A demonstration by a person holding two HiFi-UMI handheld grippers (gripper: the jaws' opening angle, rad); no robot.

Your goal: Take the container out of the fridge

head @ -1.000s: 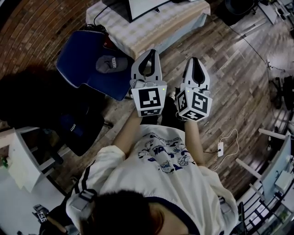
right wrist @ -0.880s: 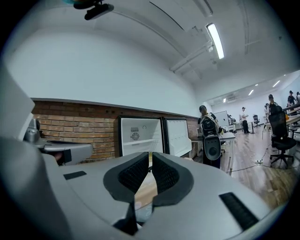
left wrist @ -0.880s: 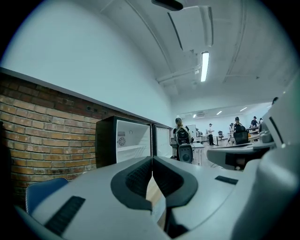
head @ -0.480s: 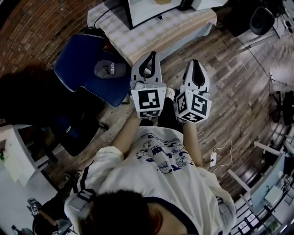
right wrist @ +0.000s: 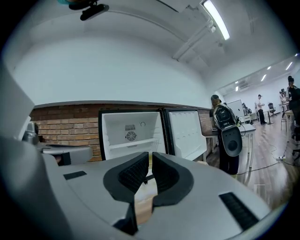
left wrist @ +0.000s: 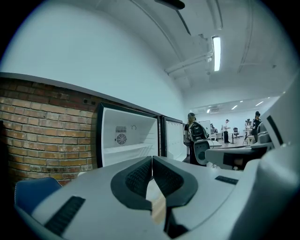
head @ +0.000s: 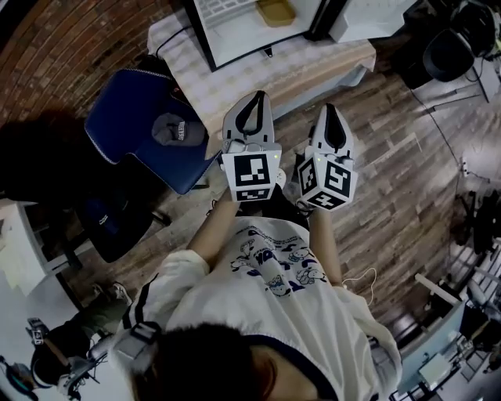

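Note:
A small open fridge (head: pixel 235 31) stands on a table with a checked cloth (head: pixel 313 63) at the top of the head view. A tan container (head: pixel 276 11) lies inside it. My left gripper (head: pixel 252 95) and right gripper (head: pixel 329 107) are side by side in front of the table, short of the fridge, both shut and holding nothing. The left gripper view shows the shut left gripper (left wrist: pixel 152 159) and the white fridge inside (left wrist: pixel 129 140) behind it. The right gripper (right wrist: pixel 150 156) points at the fridge (right wrist: pixel 131 133) and its open door (right wrist: pixel 185 133). The jaws hide the container in both gripper views.
A blue chair (head: pixel 137 125) with a grey cap (head: pixel 178 131) stands left of the table. A black chair (head: pixel 446 55) is at the upper right. A brick wall (left wrist: pixel 42 131) runs behind the fridge. People (left wrist: pixel 193 131) stand far off to the right.
The fridge's open inside and the tan container have come into the head view at the top. Both grippers have edged closer to the table and stay shut.

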